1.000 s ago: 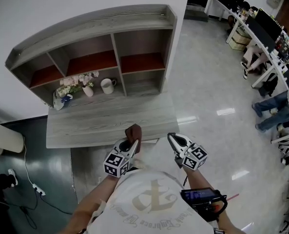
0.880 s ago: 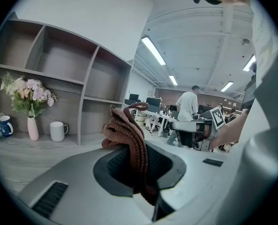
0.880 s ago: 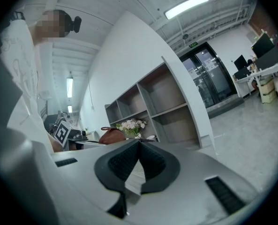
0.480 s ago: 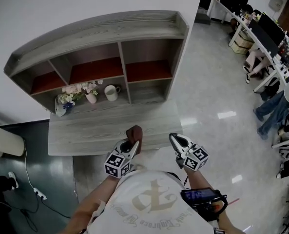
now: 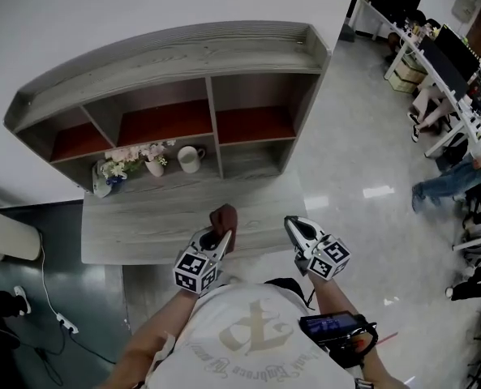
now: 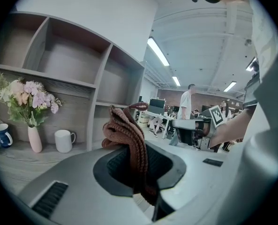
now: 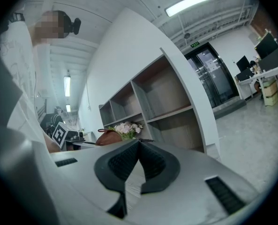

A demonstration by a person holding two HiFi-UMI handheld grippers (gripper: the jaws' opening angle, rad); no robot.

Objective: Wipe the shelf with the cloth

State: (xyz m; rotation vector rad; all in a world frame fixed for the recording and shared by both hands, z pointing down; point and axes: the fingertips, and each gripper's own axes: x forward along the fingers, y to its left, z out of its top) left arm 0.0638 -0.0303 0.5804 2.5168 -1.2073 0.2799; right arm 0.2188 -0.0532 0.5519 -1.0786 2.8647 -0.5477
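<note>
Cloth [image 5: 224,218] farther over desk [image 5: 143,217]

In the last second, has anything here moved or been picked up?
Almost nothing. The head camera drifted, so the shelf sits slightly further right in its view. The left gripper stays shut on the brown cloth, the right gripper stays shut and empty beside it, and the mug and flower vase have not moved.

The head view looks steeply down on the shelf [image 5: 167,51] from above; both gripper views face it low, level and nearby, sharing its flowers [image 5: 130,154].
</note>
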